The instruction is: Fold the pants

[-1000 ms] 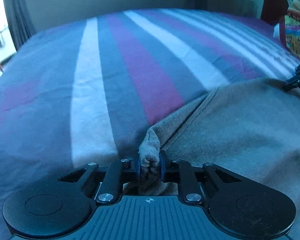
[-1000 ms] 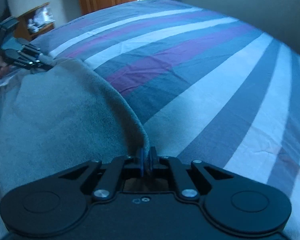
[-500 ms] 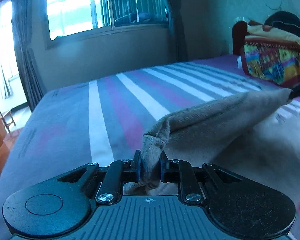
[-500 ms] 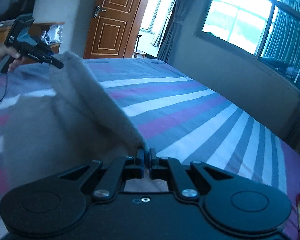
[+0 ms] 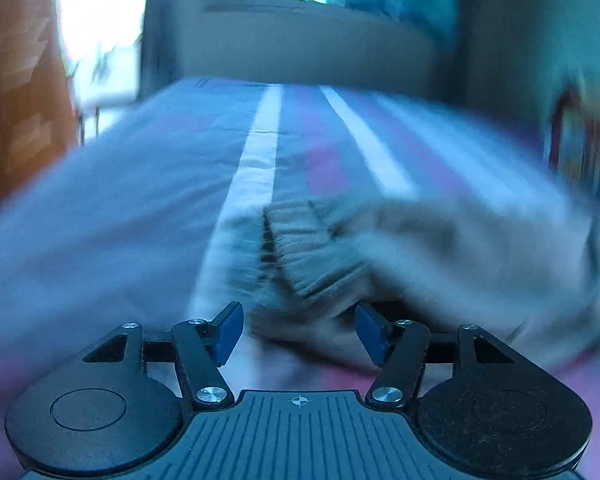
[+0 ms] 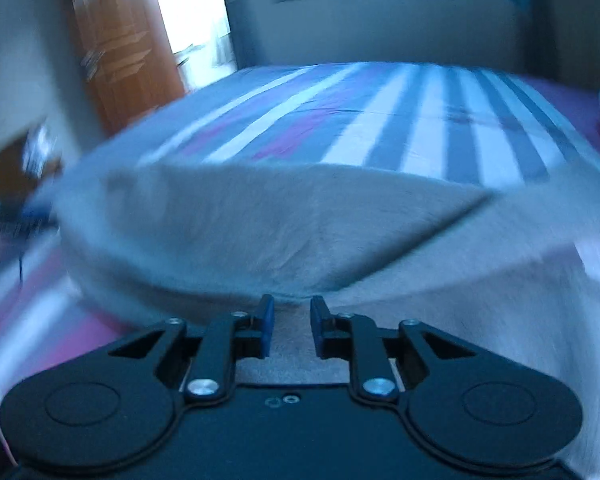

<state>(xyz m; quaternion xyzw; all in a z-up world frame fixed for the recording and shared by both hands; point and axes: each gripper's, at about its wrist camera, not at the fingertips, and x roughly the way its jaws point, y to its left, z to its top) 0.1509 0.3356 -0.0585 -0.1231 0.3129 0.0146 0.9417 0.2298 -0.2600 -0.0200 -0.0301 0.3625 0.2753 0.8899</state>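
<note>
Release is the step in hand: both grippers are letting go of a fold just laid. Nearest in the left wrist view, the left gripper point(image 5: 299, 330) has its jaws opening, already fairly wide, with cloth lying in the gap but neither blue pad pressing on it. Nearest in the right wrist view, the right gripper point(image 6: 291, 327) is opening too, its gap narrower, the folded edge just ahead of the tips and nothing pinched. Just beyond them lie the pants point(image 6: 260, 232), grey and soft, doubled over near the bed's point(image 5: 100, 220) near edge, a ribbed cuff point(image 5: 304, 248) lying on top toward the left side. Farther off the striped cover runs bare to the far edge. Next, I judge, both grippers should back off clear, then take the doubled cloth at one end for a second fold, with care not to drag the top layer. Count: one pair of pants, one cuff showing, two grippers, one bed.
</note>
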